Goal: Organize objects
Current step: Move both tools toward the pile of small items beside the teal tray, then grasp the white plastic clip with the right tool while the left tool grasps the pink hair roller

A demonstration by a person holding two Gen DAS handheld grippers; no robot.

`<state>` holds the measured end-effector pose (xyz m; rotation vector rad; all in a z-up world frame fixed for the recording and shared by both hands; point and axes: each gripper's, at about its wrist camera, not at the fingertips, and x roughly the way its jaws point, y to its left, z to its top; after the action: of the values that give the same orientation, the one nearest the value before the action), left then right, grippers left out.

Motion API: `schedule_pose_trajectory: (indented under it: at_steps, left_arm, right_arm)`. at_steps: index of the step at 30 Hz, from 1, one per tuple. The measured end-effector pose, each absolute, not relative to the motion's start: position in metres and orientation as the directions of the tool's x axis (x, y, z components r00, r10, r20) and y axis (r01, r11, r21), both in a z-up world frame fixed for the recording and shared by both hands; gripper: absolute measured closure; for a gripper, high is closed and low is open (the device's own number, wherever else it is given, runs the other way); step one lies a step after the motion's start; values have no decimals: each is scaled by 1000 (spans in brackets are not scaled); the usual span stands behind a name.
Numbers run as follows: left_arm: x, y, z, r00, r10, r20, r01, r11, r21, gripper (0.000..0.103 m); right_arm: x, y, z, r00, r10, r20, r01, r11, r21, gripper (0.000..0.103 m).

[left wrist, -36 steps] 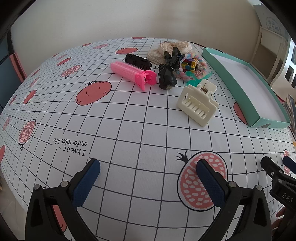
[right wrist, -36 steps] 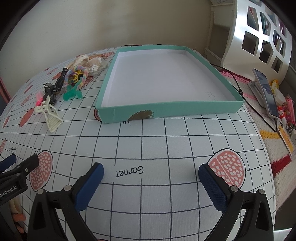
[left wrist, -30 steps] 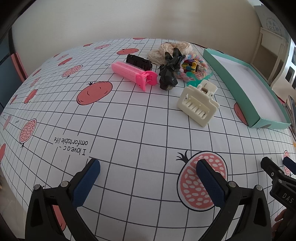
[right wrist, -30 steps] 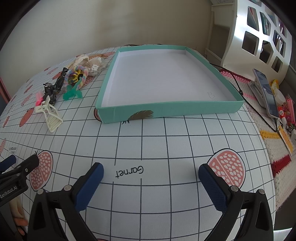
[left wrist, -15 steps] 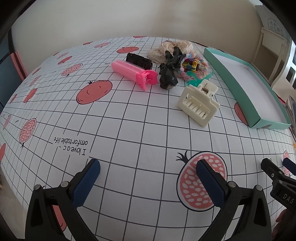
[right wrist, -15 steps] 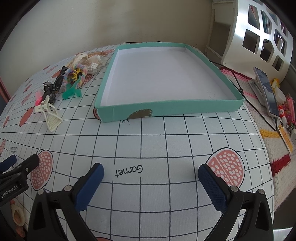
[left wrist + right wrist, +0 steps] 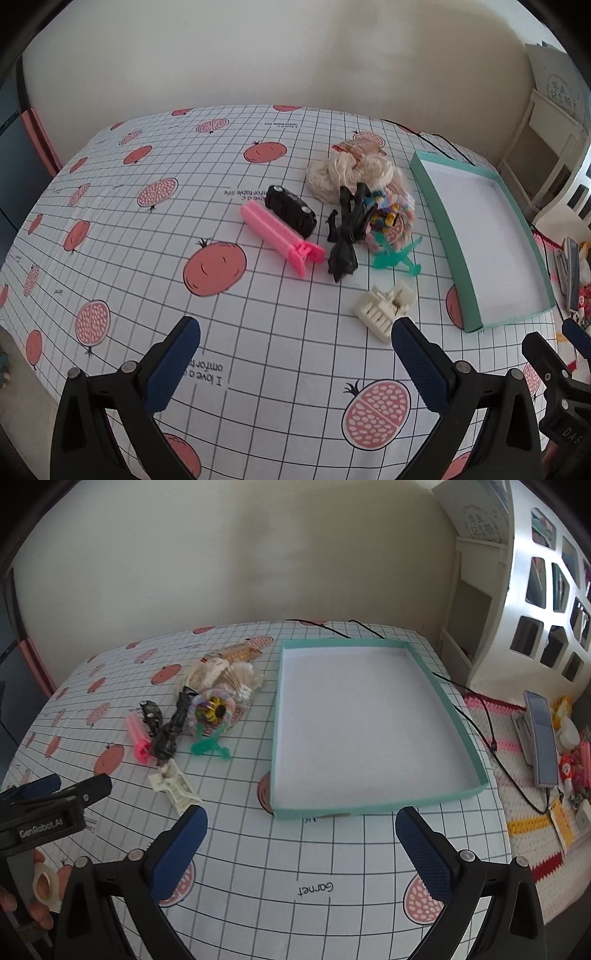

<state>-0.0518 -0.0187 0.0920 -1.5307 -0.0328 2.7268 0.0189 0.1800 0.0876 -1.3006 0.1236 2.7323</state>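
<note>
While both jaws gape wide and hold nothing, the left gripper (image 7: 291,354) and right gripper (image 7: 301,840) hover above the tablecloth (image 7: 258,332). Hair accessories — a cream claw clip (image 7: 384,308), pink clip (image 7: 282,238), black bow (image 7: 347,236) — lie clustered just left of the teal tray (image 7: 373,808).

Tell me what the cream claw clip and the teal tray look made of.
The cream claw clip looks like rigid moulded plastic: crisp teeth, smooth matte faces. The teal tray seems to be thin card with a white matte lining, judging by its straight, folded-looking walls.
</note>
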Motion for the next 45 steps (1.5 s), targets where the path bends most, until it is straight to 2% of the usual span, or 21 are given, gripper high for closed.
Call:
schedule_pose_trajectory:
  at_steps: [5, 11, 26, 29, 34, 37, 42, 44, 45]
  left_arm:
    - [-81, -38, 107, -497, 18, -868, 31, -999, -39, 0]
    - [-112, -60, 99, -442, 43, -896, 102, -990, -97, 0]
    - [-170, -61, 59, -384, 50, -922, 126, -986, -106, 1]
    - [-176, -61, 47, -367, 43, -929, 133, -986, -98, 8]
    - [-180, -59, 34, -355, 37, -934, 140, -986, -92, 13]
    - [-181, -54, 28, -345, 26, -938, 130, -989, -75, 22]
    - [-183, -44, 21, -340, 2, -941, 122, -992, -46, 25]
    - [-184, -40, 17, -335, -6, -942, 112, -993, -33, 34]
    - [-184, -38, 15, -331, -6, -944, 106, -994, -31, 35]
  right_arm:
    - [-3, 165, 102, -614, 54, -787, -80, -997, -6, 0]
    - [-29, 146, 98, -587, 7, -810, -3, -1000, -6, 0]
    - [-78, 99, 50, -458, -82, -885, 170, -985, 4, 2]
    - [-84, 99, 39, -428, -107, -897, 184, -982, 29, 6]
    - [-87, 96, 21, -384, -137, -913, 183, -981, 70, 9]
    - [-86, 93, 14, -367, -130, -921, 190, -980, 63, 12]
    - [-88, 87, 5, -349, -123, -929, 204, -978, 53, 15]
    - [-90, 87, 2, -343, -122, -931, 198, -979, 56, 16]
    - [-90, 87, 1, -341, -123, -932, 195, -979, 57, 16]
